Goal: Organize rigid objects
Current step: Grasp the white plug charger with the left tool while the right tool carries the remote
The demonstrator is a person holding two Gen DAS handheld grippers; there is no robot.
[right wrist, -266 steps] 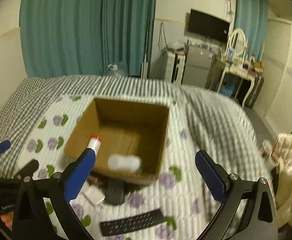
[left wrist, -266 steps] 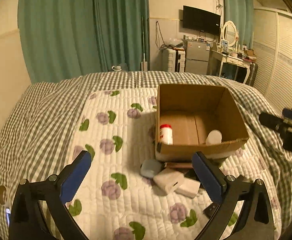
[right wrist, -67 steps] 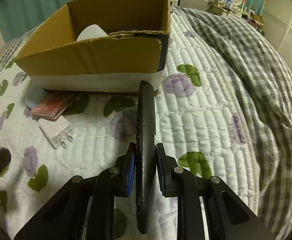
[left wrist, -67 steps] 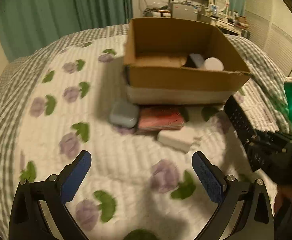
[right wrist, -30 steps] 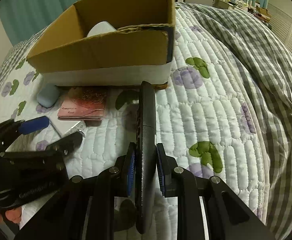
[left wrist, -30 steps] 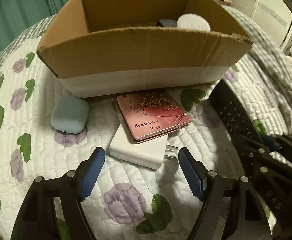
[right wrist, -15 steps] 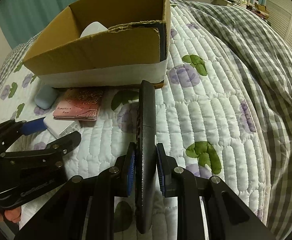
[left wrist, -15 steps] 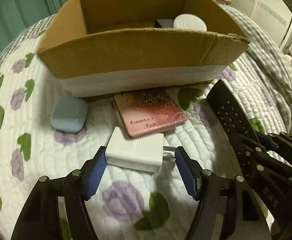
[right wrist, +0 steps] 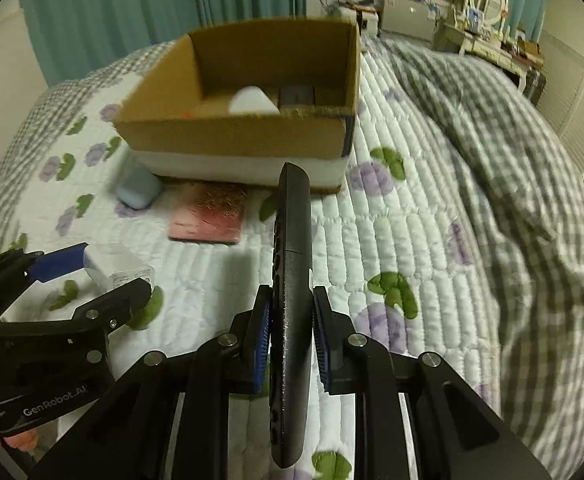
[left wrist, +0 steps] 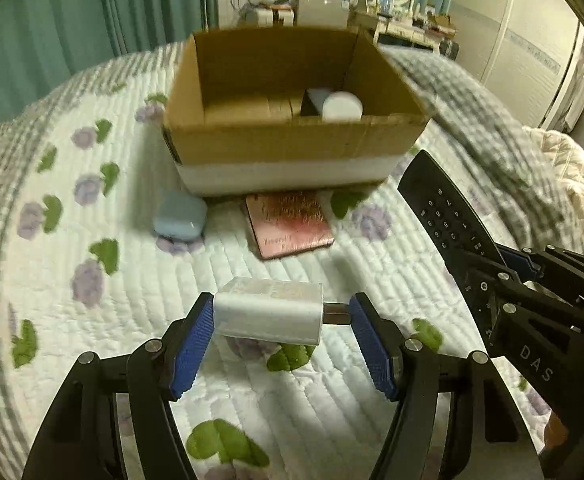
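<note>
Cardboard box (left wrist: 292, 148) — holds white jar (left wrist: 341, 107), dark block (left wrist: 311, 102).

Charger (left wrist: 268, 314): white block, prongs to the right, lying crosswise and held clear above the quilt.
Remote (right wrist: 292, 264): black, slim, number keys along its face, held on edge, its tip towards the box.
Box (left wrist: 292, 148): open brown cardboard with a white band round its base, standing on the bed.
White round thing (left wrist: 341, 107): inside the box, by its near wall.
Dark block (left wrist: 311, 102): inside the box, touching the white round thing.
Blue case (left wrist: 180, 221): rounded, on the quilt just before the box's left corner.
Pink booklet (left wrist: 290, 224): flat on the quilt, its far edge at the box.
</note>
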